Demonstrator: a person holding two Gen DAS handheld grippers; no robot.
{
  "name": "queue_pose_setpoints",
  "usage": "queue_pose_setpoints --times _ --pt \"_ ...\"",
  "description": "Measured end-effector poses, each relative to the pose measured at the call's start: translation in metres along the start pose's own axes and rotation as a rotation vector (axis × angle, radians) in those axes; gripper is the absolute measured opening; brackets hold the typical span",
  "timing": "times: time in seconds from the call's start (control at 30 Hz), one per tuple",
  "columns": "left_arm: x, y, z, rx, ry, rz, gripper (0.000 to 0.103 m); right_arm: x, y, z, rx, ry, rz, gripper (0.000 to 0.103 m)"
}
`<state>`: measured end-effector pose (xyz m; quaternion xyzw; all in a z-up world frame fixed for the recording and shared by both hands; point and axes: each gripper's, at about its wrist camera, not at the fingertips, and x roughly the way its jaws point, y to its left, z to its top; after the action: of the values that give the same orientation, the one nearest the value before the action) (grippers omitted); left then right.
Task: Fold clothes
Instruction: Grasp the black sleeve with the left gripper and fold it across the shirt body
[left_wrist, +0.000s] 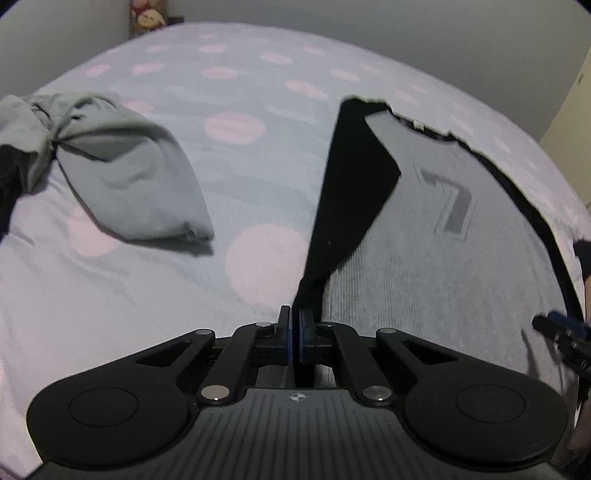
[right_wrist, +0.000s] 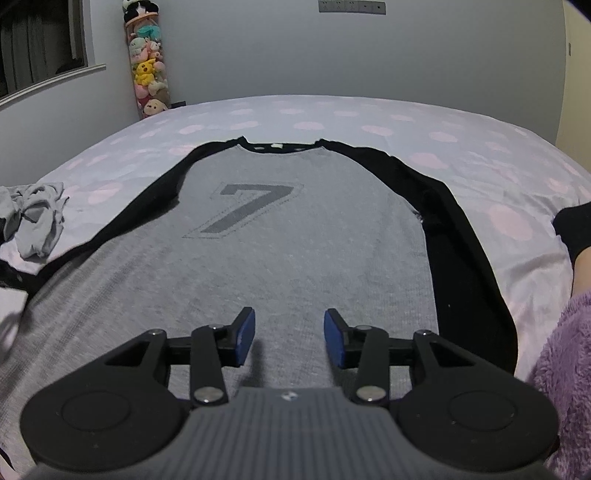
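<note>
A grey shirt (right_wrist: 280, 266) with black raglan sleeves and a dark "7" lies flat, front up, on the bed; it also shows in the left wrist view (left_wrist: 443, 251). My left gripper (left_wrist: 294, 332) is shut on the end of the black left sleeve (left_wrist: 351, 206), which is pulled taut and folded over the shirt's left side. My right gripper (right_wrist: 289, 339) is open and empty, hovering just above the shirt's lower middle. It also shows at the right edge of the left wrist view (left_wrist: 557, 328). The black right sleeve (right_wrist: 461, 258) lies straight along the shirt.
A crumpled grey garment (left_wrist: 122, 170) lies on the bed to the left, also in the right wrist view (right_wrist: 37, 221). The bedsheet (left_wrist: 240, 92) is lilac with pink dots. A tube of plush toys (right_wrist: 147, 62) stands by the far wall. A purple fleece sleeve (right_wrist: 565, 369) shows at right.
</note>
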<state>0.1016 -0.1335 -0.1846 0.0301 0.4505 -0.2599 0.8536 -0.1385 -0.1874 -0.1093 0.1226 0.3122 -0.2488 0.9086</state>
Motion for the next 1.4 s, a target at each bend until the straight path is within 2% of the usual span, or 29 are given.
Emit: queue_pose_setpoints --times 0.23,0.43,0.53,0.6,0.73,0.83,1.03,1.13,1.23,1.4 --pt "-0.023 0.013 0.015 -0.086 -0.126 0.07 0.001 0.005 -0.001 -0.002 0.009 0.018 -0.015 0.045" --pt "-0.043 0.012 0.036 -0.069 -0.269 0.173 0.001 0.01 -0.001 -0.004 0.004 0.046 -0.022 0.046" --pt "-0.053 0.0 0.04 -0.029 -0.331 0.17 0.001 0.012 -0.002 -0.004 0.002 0.046 -0.021 0.048" --pt "-0.055 -0.014 0.039 0.011 -0.337 0.11 0.001 0.013 -0.001 -0.004 0.002 0.047 -0.022 0.05" --pt "-0.042 -0.042 0.03 0.06 -0.271 -0.014 0.001 0.013 0.0 -0.004 0.001 0.045 -0.023 0.05" --pt "-0.022 -0.06 0.018 0.1 -0.186 -0.069 0.001 0.013 -0.002 -0.004 0.005 0.045 -0.018 0.05" --pt "0.018 -0.065 -0.006 0.093 -0.005 -0.089 0.002 0.013 -0.003 -0.004 0.022 0.044 -0.011 0.052" --pt "0.028 -0.057 -0.012 0.049 0.046 -0.104 0.002 0.014 -0.003 -0.004 0.025 0.044 -0.007 0.055" --pt "0.025 -0.053 -0.011 0.022 0.06 -0.125 0.008 0.014 -0.003 -0.003 0.029 0.043 -0.005 0.057" --pt "0.01 -0.046 -0.009 -0.027 0.052 -0.184 0.038 0.015 -0.005 -0.002 0.038 0.041 -0.002 0.058"
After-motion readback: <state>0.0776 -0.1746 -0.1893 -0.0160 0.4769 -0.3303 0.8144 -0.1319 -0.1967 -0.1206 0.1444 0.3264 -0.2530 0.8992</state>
